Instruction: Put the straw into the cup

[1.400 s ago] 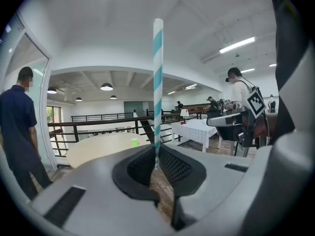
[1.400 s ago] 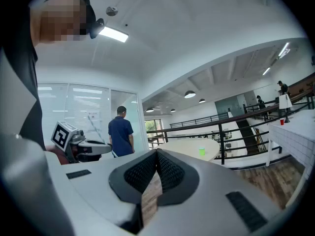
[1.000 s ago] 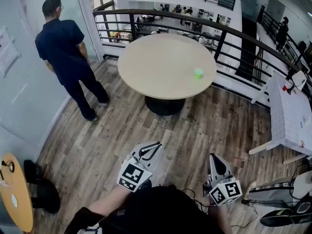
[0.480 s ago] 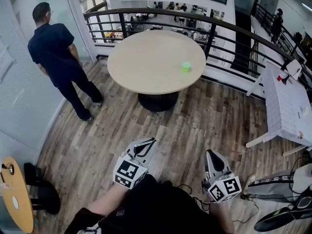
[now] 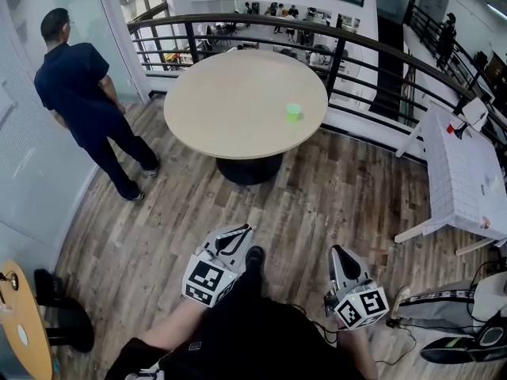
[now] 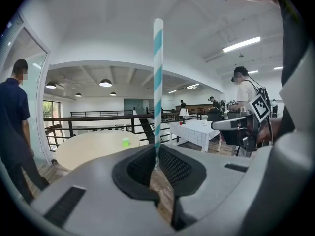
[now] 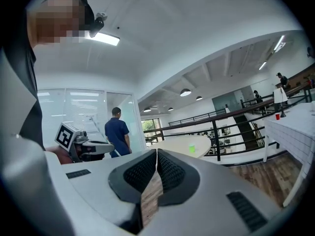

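A white straw with teal stripes [image 6: 157,82] stands upright between the jaws of my left gripper [image 6: 156,165], which is shut on its lower end. In the head view, the left gripper [image 5: 240,234] and right gripper [image 5: 336,252] are held low over the wooden floor, well short of the table. The small green cup [image 5: 294,112] stands near the right edge of the round beige table [image 5: 230,109]. It also shows far ahead as the cup [image 6: 125,141] and the cup [image 7: 192,149] in the two gripper views. My right gripper [image 7: 156,154] is shut with nothing in it.
A person in dark blue [image 5: 79,93] stands left of the table by a glass wall. A black railing [image 5: 356,54] curves behind the table. A white square table [image 5: 467,172] is at the right, and a small wooden table [image 5: 20,323] at the lower left.
The table and cup have drifted left in the head view as both grippers are carried forward. Their poses and the grip on the straw are unchanged.
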The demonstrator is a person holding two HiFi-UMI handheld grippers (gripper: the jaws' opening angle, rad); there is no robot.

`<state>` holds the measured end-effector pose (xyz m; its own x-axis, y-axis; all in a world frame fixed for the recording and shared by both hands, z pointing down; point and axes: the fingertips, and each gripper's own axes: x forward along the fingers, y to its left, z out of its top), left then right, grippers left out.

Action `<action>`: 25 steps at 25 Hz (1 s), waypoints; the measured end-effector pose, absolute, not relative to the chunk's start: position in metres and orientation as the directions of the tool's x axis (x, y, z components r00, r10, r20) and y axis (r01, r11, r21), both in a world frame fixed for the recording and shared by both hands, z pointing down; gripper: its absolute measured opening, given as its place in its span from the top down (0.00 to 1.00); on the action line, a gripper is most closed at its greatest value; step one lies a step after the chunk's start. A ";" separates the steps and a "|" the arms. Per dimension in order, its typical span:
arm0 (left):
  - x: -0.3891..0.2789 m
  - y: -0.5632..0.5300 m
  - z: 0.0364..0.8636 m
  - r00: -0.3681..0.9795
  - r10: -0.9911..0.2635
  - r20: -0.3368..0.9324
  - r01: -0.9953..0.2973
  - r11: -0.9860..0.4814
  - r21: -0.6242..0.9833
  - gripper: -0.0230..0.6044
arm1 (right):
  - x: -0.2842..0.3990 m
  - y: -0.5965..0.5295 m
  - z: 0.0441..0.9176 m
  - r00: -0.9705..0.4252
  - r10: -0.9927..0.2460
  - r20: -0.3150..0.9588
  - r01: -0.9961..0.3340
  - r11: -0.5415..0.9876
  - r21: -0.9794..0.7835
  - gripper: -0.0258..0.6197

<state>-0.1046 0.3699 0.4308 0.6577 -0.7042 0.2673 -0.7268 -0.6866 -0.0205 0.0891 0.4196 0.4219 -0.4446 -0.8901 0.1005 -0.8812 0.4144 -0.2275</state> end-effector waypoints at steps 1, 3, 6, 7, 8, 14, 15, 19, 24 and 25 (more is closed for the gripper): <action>-0.104 0.362 0.431 0.660 -0.703 0.265 -0.726 -0.688 -0.019 0.91 | 0.091 0.413 0.422 -0.441 -0.892 0.104 -0.884 0.410 -0.226 0.92; -0.101 0.345 0.431 0.663 -0.702 0.260 -0.723 -0.690 -0.017 0.91 | 0.095 0.397 0.422 -0.431 -0.896 0.108 -0.888 0.401 -0.225 0.92; -0.097 0.312 0.432 0.667 -0.701 0.254 -0.721 -0.692 -0.016 0.91 | 0.100 0.366 0.422 -0.423 -0.900 0.109 -0.892 0.392 -0.222 0.92; -0.096 0.300 0.432 0.668 -0.701 0.252 -0.721 -0.692 -0.014 0.91 | 0.101 0.355 0.422 -0.422 -0.900 0.109 -0.893 0.391 -0.222 0.92; -0.095 0.289 0.431 0.669 -0.700 0.250 -0.721 -0.693 -0.014 0.91 | 0.101 0.344 0.422 -0.421 -0.900 0.109 -0.893 0.391 -0.222 0.92; -0.103 0.217 0.428 0.677 -0.693 0.246 -0.713 -0.701 -0.012 0.91 | 0.089 0.271 0.422 -0.419 -0.900 0.125 -0.895 0.385 -0.228 0.92; -0.106 0.205 0.428 0.678 -0.694 0.243 -0.713 -0.702 -0.014 0.91 | 0.085 0.258 0.421 -0.419 -0.899 0.127 -0.895 0.385 -0.226 0.92; -0.122 0.156 0.429 0.675 -0.698 0.237 -0.715 -0.699 -0.021 0.91 | 0.067 0.209 0.417 -0.425 -0.894 0.137 -0.893 0.390 -0.224 0.92; -0.132 0.108 0.428 0.690 -0.686 0.230 -0.701 -0.712 -0.021 0.92 | 0.052 0.161 0.417 -0.428 -0.892 0.146 -0.893 0.393 -0.219 0.92; -0.134 0.100 0.429 0.690 -0.685 0.232 -0.701 -0.713 -0.019 0.91 | 0.050 0.154 0.418 -0.426 -0.892 0.148 -0.894 0.391 -0.220 0.92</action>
